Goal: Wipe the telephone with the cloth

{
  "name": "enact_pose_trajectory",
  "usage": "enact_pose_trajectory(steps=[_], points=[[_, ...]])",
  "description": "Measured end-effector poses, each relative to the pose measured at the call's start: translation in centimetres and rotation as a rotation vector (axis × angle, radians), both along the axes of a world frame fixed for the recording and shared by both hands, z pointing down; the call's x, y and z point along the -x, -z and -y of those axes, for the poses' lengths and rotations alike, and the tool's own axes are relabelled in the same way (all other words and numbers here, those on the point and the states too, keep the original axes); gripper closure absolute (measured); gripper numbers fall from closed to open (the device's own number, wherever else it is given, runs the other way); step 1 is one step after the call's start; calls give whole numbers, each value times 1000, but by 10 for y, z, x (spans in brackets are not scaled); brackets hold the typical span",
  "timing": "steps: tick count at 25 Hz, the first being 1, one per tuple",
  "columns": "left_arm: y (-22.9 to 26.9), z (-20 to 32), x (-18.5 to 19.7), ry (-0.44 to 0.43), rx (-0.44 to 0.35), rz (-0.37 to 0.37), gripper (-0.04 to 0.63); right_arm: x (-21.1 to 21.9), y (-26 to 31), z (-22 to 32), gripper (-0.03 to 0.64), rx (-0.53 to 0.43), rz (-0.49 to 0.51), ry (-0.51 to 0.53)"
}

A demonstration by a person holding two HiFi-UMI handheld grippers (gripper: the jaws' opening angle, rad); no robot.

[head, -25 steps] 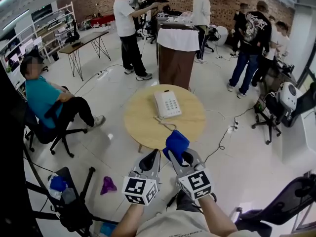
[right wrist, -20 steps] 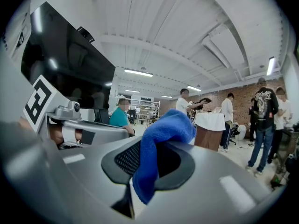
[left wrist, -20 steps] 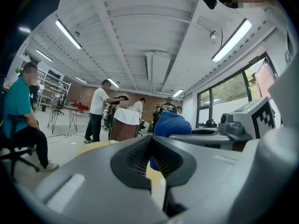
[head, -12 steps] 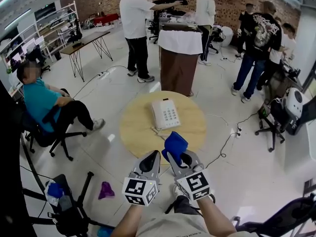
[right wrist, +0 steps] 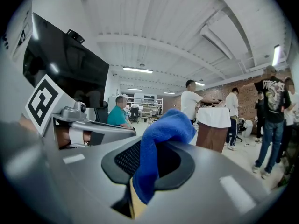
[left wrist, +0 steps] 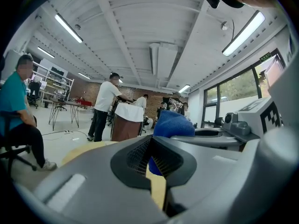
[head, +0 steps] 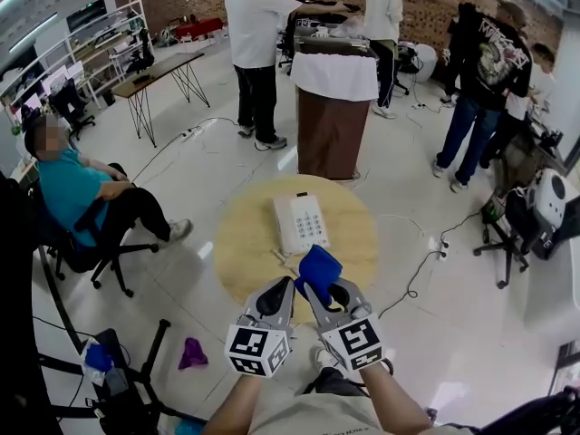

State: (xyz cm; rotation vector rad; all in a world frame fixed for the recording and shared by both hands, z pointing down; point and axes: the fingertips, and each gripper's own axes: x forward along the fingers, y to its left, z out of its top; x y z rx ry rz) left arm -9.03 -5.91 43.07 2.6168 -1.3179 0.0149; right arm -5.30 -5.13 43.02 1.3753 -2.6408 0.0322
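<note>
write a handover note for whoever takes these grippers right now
Left gripper: shut, empty, held beside the right one.
Right gripper: shut on the blue cloth, which bunches up out of the jaws.
Phone: white, lying on the round table, ahead of both grippers.
Done: cloth is in hand and over the near edge of the table.
Left: the cloth is not on the phone, so all the wiping remains. Bring the right gripper forward and down, then wipe the phone. The left could probably steady it.
</note>
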Motion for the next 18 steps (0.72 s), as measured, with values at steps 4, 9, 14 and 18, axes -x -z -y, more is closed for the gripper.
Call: enact_pose_trajectory(steps=[4, 9, 14, 18], points=[[-2, 20, -7, 12, 6, -2, 594, -8, -4, 18, 552, 22, -6, 15], [-3, 42, -16, 22, 17, -2, 594, -16, -2, 42, 552, 15, -4, 32], [-7, 63, -20, 25, 29, 5, 594, -21, -4, 61, 552, 24, 0, 37], [-13, 80, -21, 28, 45, 6, 594, -24, -7, 74, 552, 31, 2, 41]])
